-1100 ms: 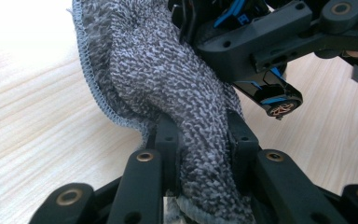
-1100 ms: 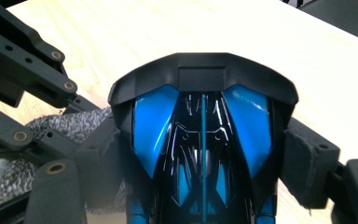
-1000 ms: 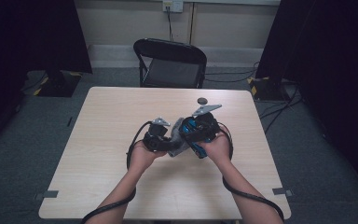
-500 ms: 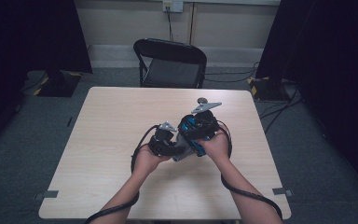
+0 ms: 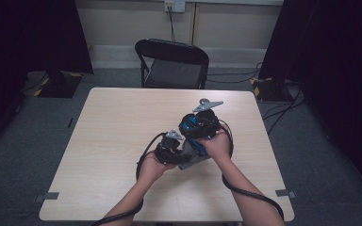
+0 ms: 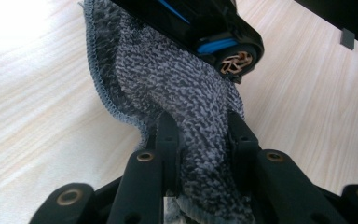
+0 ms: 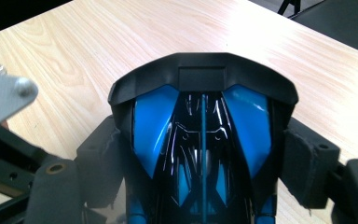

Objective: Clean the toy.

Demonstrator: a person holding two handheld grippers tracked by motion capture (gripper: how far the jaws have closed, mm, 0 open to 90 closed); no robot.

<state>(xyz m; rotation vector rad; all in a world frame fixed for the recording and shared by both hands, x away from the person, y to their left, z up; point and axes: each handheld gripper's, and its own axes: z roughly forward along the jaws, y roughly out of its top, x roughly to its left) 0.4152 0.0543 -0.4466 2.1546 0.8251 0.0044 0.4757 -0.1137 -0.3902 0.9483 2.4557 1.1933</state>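
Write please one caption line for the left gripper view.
Left hand-held gripper clamps a grey knitted cloth against a black-and-blue toy car.

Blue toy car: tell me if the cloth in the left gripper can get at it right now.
Probably yes. The left gripper is shut on the grey cloth, which already lies against the blue toy car clamped in the right gripper.

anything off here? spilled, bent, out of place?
Nothing stands out. The right claw is shut on a black and blue toy car, held above the table. The left claw is shut on a grey knitted cloth, which is bunched between its jaws and pressed against the car's underside.
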